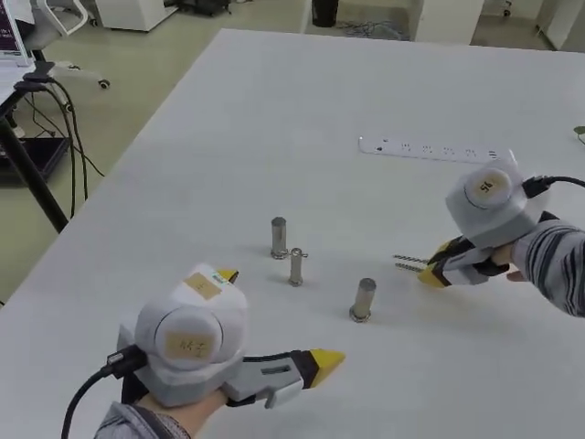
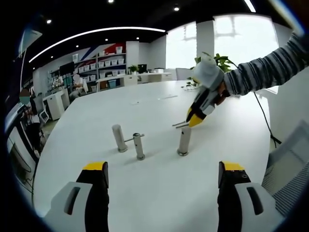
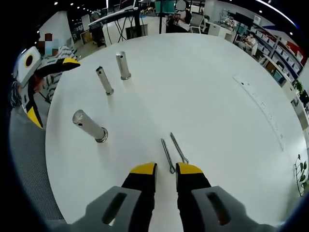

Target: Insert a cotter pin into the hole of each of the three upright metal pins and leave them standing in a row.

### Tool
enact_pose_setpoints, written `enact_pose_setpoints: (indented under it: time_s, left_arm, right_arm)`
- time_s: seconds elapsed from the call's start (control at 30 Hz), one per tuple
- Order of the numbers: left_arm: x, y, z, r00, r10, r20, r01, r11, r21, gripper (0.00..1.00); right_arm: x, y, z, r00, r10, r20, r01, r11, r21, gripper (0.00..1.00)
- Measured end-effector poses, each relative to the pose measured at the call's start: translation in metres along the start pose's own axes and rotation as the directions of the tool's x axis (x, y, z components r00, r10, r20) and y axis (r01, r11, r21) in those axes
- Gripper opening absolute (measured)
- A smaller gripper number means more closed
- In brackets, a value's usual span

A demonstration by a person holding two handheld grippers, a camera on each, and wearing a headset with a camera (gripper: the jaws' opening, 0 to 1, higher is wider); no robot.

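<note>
1. Three upright metal pins stand in a loose row at mid-table. They are the far pin (image 1: 279, 238), the middle pin (image 1: 296, 266), which appears to carry a cotter pin through its top, and the third pin (image 1: 363, 300), set a little apart toward the right gripper (image 3: 166, 168).
2. Two loose cotter pins (image 3: 178, 147) lie flat, side by side, on the white table (image 1: 274, 110), just ahead of the right gripper's tips.
3. The cotter pins look like light, stiff, thin wire, likely to skid on the smooth top. One end is the place to pinch, leaving the length free for the hole.
4. The upright pins look solid, but a sideways push could topple them.
5. The right gripper's jaws stand narrowly parted. One cotter pin's near end lies in the gap, unclamped.
6. The left gripper (image 2: 163, 166) hovers short of the row, jaws spread wide, holding nothing.
</note>
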State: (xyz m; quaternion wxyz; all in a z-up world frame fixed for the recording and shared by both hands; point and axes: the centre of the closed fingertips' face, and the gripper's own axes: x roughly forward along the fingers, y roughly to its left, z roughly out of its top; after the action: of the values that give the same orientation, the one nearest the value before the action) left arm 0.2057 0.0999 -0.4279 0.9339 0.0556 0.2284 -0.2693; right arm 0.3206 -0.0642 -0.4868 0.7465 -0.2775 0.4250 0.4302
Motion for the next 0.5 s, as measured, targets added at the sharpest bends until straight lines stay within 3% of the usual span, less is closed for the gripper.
enact_pose_setpoints:
  time_s: [0.5]
  left_arm:
    - [-0.0011,-0.0001,-0.0020,1.0000,-0.005,-0.007,0.005,1.000,-0.002,0.89]
  right_arm:
    - [0.0059,-0.0071,-0.0032,0.9995,0.009,-0.032,-0.008,1.000,0.008,0.03]
